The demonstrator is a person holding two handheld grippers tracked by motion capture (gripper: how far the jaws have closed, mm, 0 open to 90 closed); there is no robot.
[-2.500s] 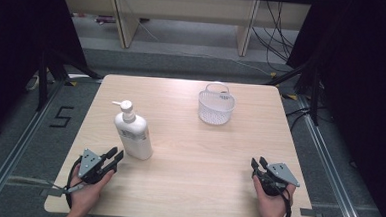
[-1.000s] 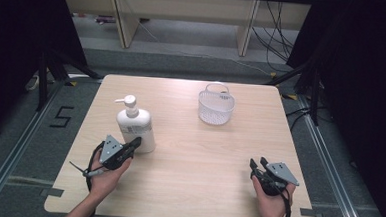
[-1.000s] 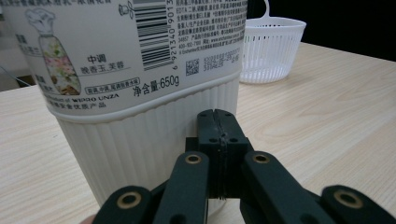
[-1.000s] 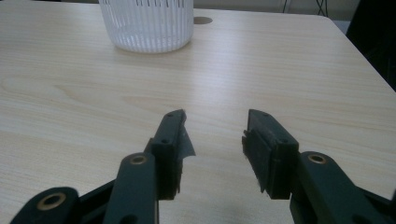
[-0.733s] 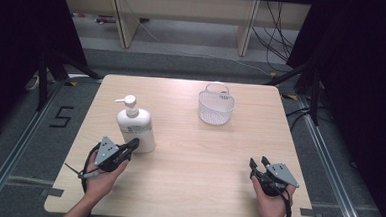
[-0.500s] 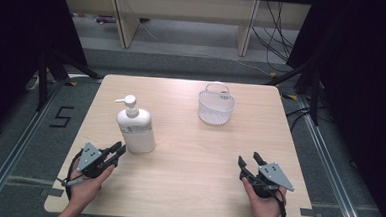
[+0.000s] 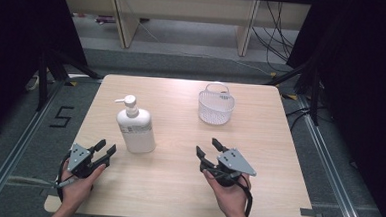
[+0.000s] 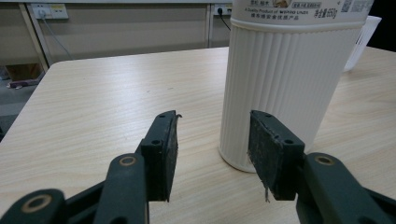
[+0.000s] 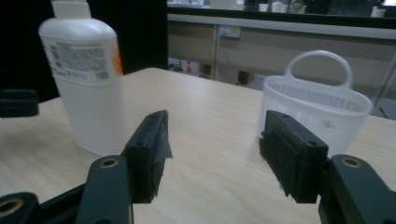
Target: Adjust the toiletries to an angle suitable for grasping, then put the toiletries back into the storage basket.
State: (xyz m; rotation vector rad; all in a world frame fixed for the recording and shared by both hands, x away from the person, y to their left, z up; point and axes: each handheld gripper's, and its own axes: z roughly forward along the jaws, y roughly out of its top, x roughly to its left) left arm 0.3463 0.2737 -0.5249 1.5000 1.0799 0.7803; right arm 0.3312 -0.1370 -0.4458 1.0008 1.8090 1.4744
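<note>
The white pump bottle (image 7: pixel 136 129) stands upright on the wooden worktop (image 7: pixel 279 143), left of the middle, its pump nozzle turned to the left in the high view. The left hand-held gripper (image 7: pixel 104 150) sits just beside the bottle's base, jaws wide apart with nothing between them; they have just been opening. In the left gripper view the bottle (image 8: pixel 285 84) stands just ahead and a little to the side of the gap, so the gripper looks to have let it go there. The right hand-held gripper (image 7: pixel 209 148) is near the middle of the worktop, jaws about half open and empty, also just opening, aimed between the bottle and the small white mesh basket (image 7: pixel 216 105) farther back; it seems ready to take over the bottle. The label's small print is mostly unreadable, though a figure like "650g" shows beside a square code (image 8: pixel 348 4)
</note>
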